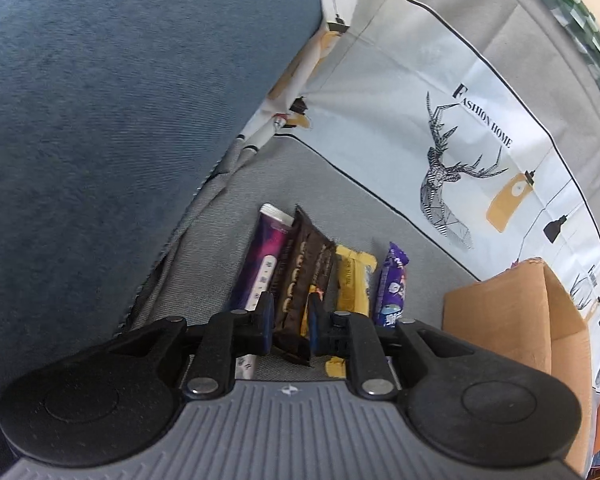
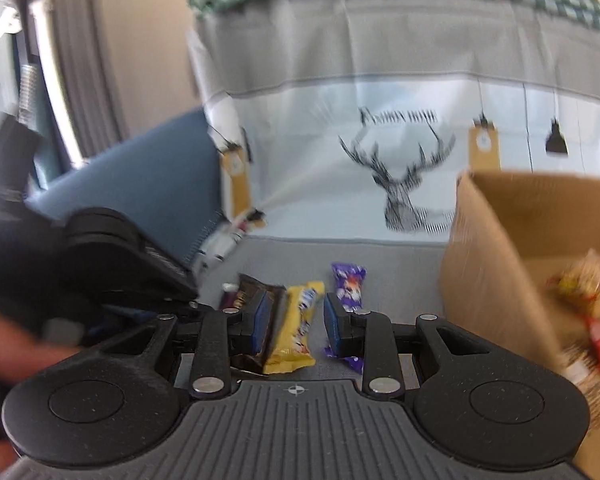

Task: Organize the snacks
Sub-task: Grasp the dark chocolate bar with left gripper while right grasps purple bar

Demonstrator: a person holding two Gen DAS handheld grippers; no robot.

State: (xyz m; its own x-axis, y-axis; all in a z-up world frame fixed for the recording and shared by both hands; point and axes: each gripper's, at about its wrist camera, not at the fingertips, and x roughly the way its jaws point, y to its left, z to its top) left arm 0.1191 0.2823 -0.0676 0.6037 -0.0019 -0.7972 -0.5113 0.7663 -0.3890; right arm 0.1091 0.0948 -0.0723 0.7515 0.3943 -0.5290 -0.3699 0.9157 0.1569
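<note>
Only the right wrist view is showing snacks (image 2: 588,300) lying inside the box (image 2: 496,264), and the left gripper (image 2: 192,292) angling down from the left. The left view is showing four bars in a row on the grey cloth (image 1: 204,280). The left gripper (image 1: 291,312) is standing slightly open around the brown bar (image 1: 306,276); whether its pads are touching is unclear. The right gripper (image 2: 296,312) is hovering part-open, empty, over the yellow bar (image 2: 296,328).

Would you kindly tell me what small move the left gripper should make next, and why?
Probably close the left gripper on the brown snack packet. Its fingers already straddle the packet's near end with small gaps either side, and the open cardboard box waits nearby.
</note>
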